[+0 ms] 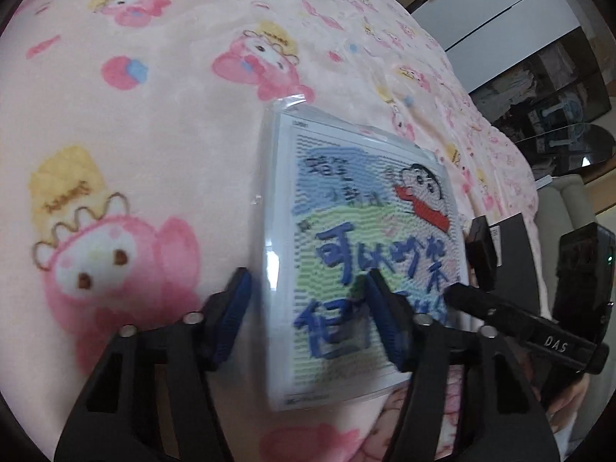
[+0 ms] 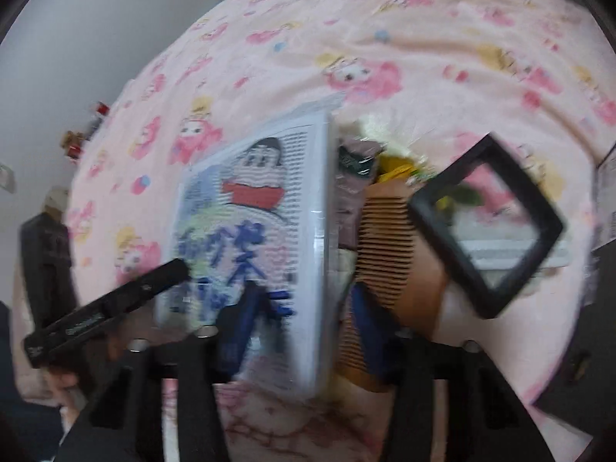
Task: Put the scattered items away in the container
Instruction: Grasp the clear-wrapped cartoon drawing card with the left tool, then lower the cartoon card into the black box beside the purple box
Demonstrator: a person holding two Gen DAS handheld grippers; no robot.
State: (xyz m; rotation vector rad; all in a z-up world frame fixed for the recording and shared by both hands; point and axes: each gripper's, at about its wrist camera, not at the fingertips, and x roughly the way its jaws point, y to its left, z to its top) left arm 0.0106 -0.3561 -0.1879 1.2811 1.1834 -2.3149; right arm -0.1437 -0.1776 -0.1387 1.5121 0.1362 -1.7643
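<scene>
A flat plastic-wrapped kit with a cartoon boy and blue lettering (image 1: 362, 246) stands tilted on the pink blanket. My left gripper (image 1: 308, 319) is open, its blue-padded jaws on either side of the kit's left edge. In the right wrist view the same kit (image 2: 250, 231) stands between my right gripper's (image 2: 304, 323) open jaws, on its edge. To its right lie a wooden comb (image 2: 389, 246), a brown packet (image 2: 354, 184), yellow items (image 2: 396, 165) and a black square frame (image 2: 489, 227). The other gripper shows in each view, at the right of the left wrist view (image 1: 512, 315) and at the left of the right wrist view (image 2: 104, 312).
The pink cartoon-print blanket (image 1: 154, 134) covers the bed. White cabinets and a glass table (image 1: 569, 146) stand beyond the bed's right side. A dark bottle-like object (image 2: 46, 261) stands at the left, and small red items (image 2: 88, 131) sit by the wall.
</scene>
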